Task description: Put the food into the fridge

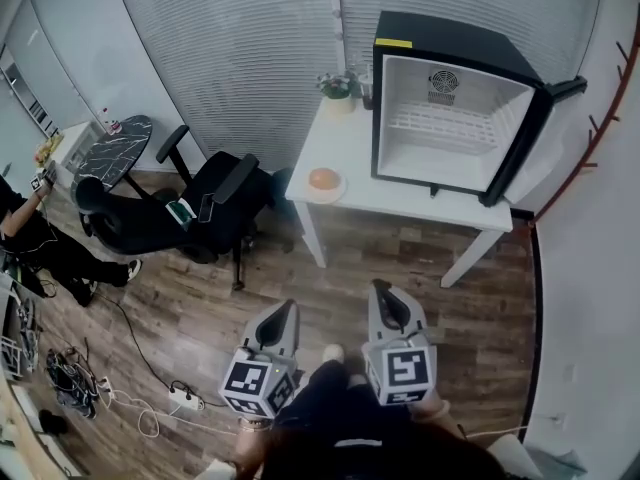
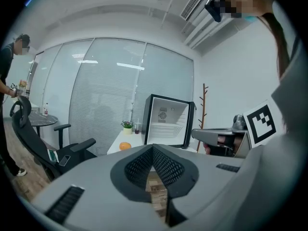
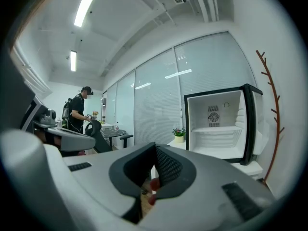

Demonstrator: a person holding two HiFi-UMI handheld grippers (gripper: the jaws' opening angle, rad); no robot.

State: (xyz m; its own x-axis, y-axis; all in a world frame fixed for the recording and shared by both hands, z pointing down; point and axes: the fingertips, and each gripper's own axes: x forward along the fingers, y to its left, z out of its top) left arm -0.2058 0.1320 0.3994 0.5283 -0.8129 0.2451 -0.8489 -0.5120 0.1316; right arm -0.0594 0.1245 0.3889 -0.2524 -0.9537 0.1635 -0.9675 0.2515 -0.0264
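The left gripper (image 2: 153, 149) and the right gripper (image 3: 155, 147) are both closed and carry nothing. On each, the black mesh-textured pads (image 2: 169, 167) meet at the tip inside a smooth grey shell (through the slit under the left pair, only the wood-plank floor (image 2: 156, 192) shows). The food is a round orange (image 1: 324, 178) on a shallow pale dish (image 1: 309, 189). It sits at the near left corner of the flat white table (image 1: 352, 163), outside the fridge (image 1: 450, 38) and to its left. The fridge is a boxy black cabinet with a white interior, a slatted shelf and a round fan grille. Its door (image 1: 520, 143) is swung wide open to the right.
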